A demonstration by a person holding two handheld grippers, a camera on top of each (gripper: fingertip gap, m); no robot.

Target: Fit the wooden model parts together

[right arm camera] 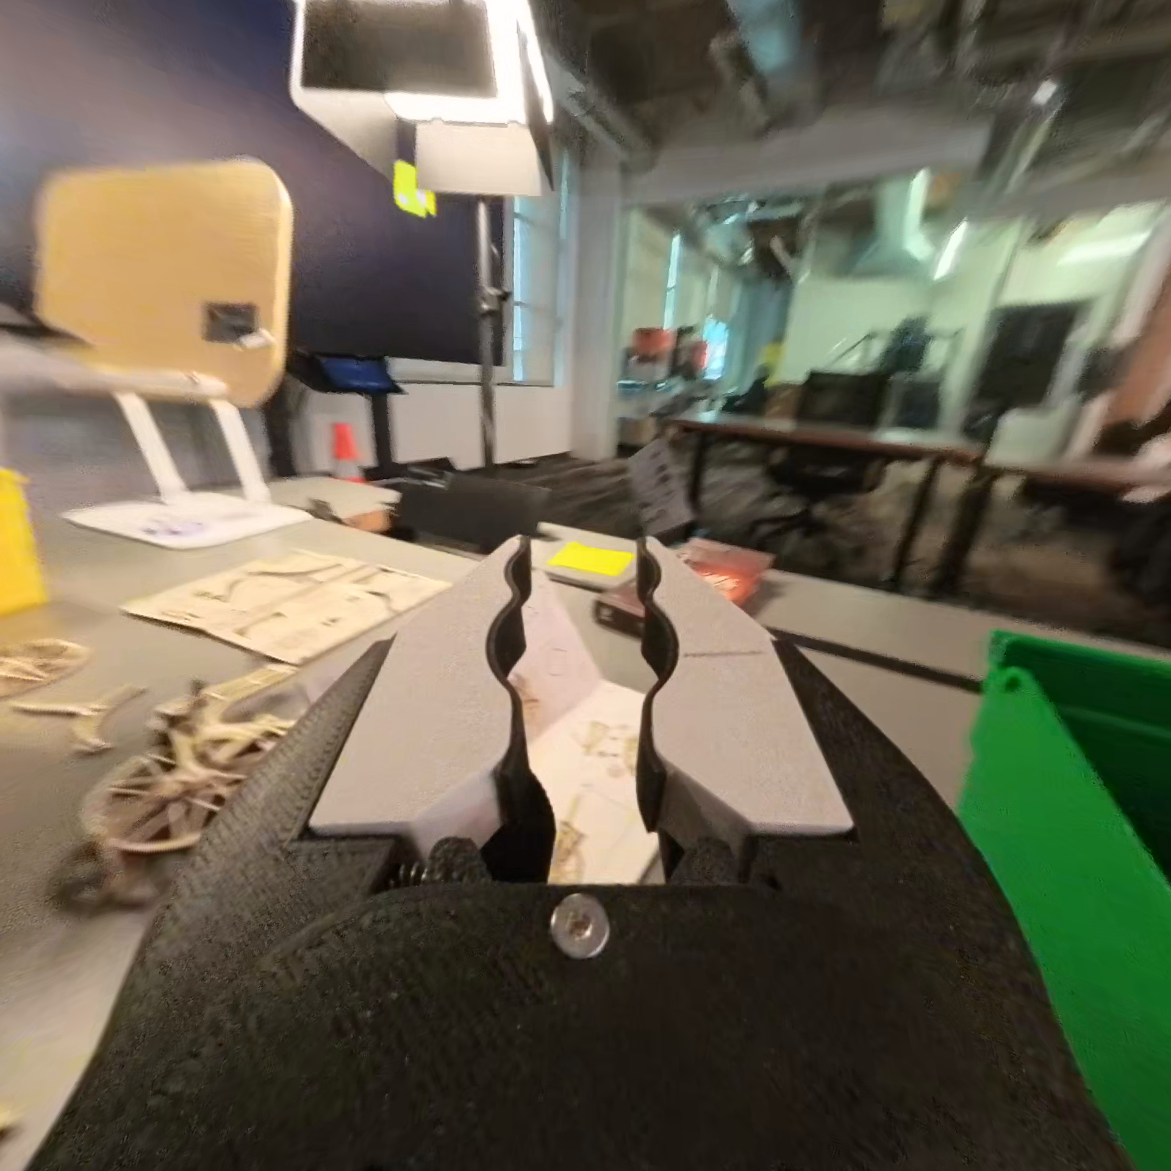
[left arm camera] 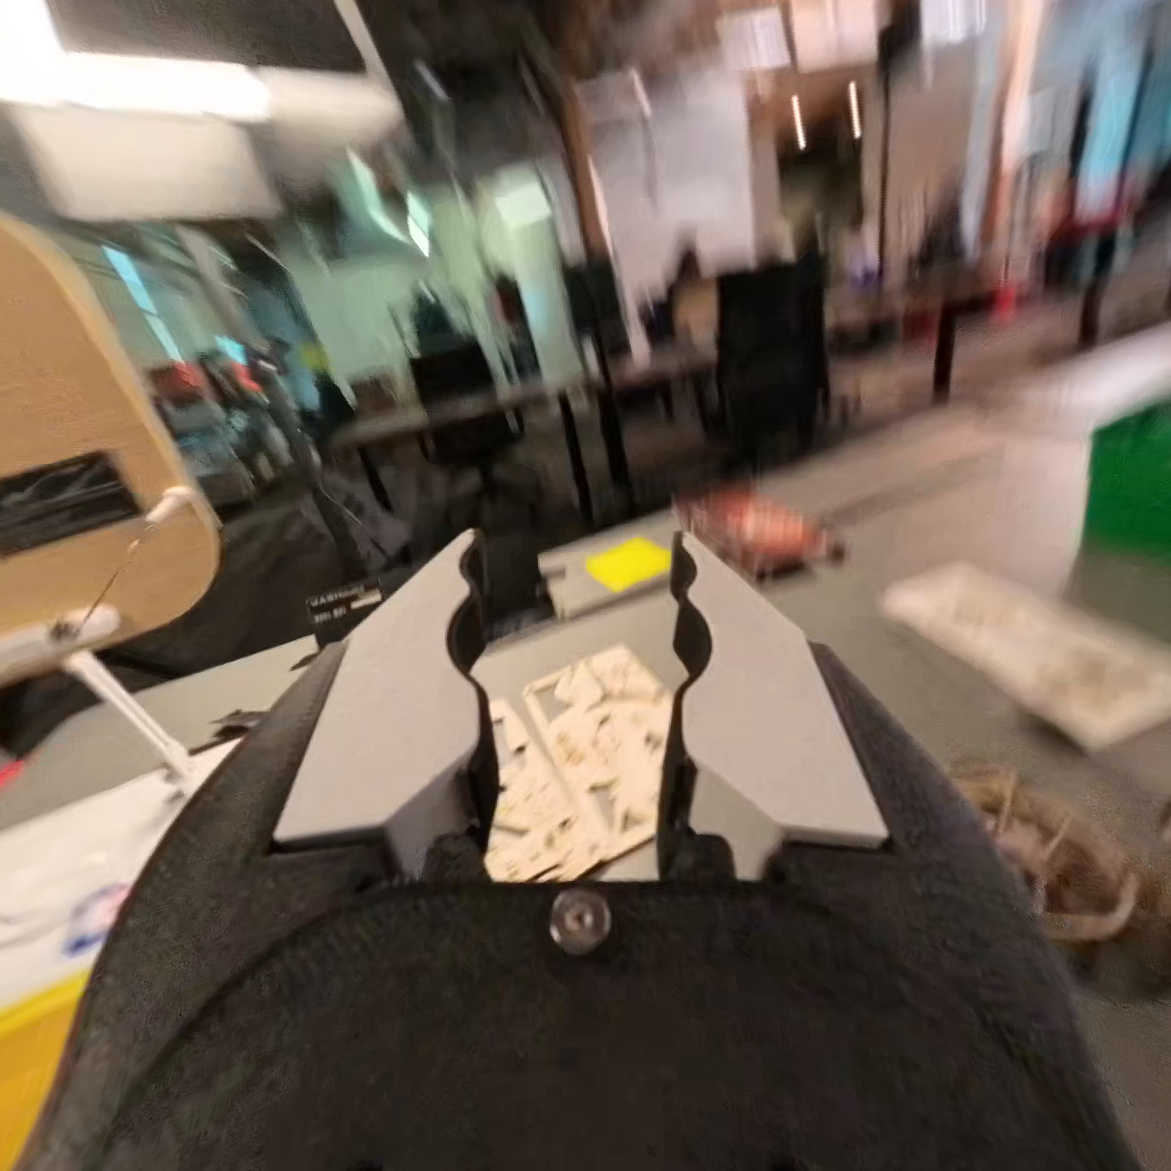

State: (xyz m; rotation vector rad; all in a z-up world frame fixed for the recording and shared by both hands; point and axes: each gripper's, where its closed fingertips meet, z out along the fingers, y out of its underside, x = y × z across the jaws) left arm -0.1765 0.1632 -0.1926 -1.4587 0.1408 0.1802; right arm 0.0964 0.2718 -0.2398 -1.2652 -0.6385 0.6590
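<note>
Both grippers hang above the grey tabletop [right arm camera: 190, 646] with nothing between their fingers. The left gripper [left arm camera: 575, 557] is spread wide over a punched wooden sheet [left arm camera: 589, 760]. The right gripper [right arm camera: 583, 557] is spread less, above a paper leaflet [right arm camera: 595, 760]. A half-built wooden model [right arm camera: 171, 779] and loose parts [right arm camera: 70, 710] lie toward the table's left edge, another sheet [right arm camera: 285, 602] behind them and a green bin [right arm camera: 1077, 824] at the right edge.

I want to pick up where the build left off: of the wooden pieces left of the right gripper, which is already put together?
The wheeled wooden model beside the right gripper; the wooden sheet beyond it lies flat, uncut.
</note>
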